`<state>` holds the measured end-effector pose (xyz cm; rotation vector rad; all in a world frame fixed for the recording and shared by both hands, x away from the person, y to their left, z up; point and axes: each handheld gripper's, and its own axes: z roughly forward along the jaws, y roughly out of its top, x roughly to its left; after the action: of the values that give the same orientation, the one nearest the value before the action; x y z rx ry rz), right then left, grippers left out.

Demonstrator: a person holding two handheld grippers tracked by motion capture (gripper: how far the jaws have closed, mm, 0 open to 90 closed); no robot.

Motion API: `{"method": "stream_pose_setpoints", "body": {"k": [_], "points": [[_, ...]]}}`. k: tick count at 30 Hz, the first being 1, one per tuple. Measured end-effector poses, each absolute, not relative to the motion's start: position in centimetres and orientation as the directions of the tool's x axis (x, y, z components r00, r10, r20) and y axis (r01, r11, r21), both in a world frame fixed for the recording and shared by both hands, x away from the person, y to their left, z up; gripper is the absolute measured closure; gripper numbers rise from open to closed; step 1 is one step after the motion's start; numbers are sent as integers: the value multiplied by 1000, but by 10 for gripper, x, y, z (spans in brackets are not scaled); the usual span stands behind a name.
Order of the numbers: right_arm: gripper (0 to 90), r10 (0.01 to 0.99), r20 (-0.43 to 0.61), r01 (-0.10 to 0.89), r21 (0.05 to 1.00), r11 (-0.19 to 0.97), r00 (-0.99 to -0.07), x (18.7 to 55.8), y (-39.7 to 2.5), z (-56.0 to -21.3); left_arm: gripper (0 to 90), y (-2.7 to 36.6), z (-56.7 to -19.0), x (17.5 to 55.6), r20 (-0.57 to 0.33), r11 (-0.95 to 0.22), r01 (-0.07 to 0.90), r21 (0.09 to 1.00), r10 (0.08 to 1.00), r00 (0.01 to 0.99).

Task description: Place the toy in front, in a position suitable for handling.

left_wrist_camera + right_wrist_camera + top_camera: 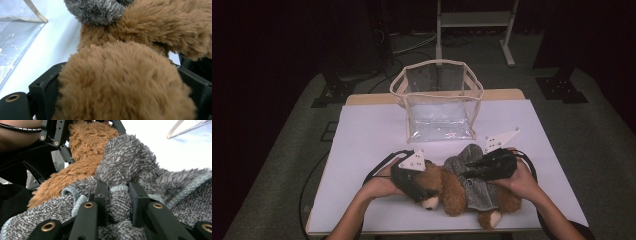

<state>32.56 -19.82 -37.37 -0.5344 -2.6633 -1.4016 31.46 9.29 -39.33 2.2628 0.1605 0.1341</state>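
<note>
We see a brown bear (452, 187) lying on its side on the white desk (362, 140), near the front edge, wearing a grey knitted hoodie (474, 187). Its head points to our left and its feet to our right. Behind it, toward the far edge, stands a clear bag (439, 100) with a cream trim, upright and open at the top, apart from the bear.

Our left gripper (412, 180) sits at the bear's head. In the left gripper view its jaws stand wide on either side of the round furry head (122, 85), with the fur filling the gap and touching both; we take them as gripping the head.

Our right gripper (492, 165) lies over the bear's body. In the right gripper view its jaws are nearly together, pinching a fold of the hoodie (120, 202) between them. The grey hood (127, 162) bunches just beyond the jaws, and past it the brown fur and the left gripper (55, 135) show.
</note>
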Motion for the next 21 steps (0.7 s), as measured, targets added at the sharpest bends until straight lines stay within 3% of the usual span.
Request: {"method": "stream_pose_setpoints", "body": {"k": [2, 5, 7, 12, 21], "points": [[709, 269, 233, 345, 781, 521, -935, 326, -198, -373, 141, 92, -393, 315, 46, -643, 65, 763, 154, 987], [708, 285, 225, 347, 783, 517, -932, 327, -200, -373, 382, 92, -387, 312, 137, -650, -4, 760, 155, 978], [706, 295, 231, 357, 785, 506, -927, 332, -202, -371, 448, 92, -384, 313, 172, -655, -21, 755, 167, 971], [706, 317, 257, 388, 786, 481, -913, 352, -206, -365, 495, 90, -371, 330, 220, -671, -37, 741, 190, 957], [706, 331, 277, 413, 778, 474, -902, 388, -199, -356, 489, 99, -355, 355, 288, -694, -63, 717, 213, 933]]}}
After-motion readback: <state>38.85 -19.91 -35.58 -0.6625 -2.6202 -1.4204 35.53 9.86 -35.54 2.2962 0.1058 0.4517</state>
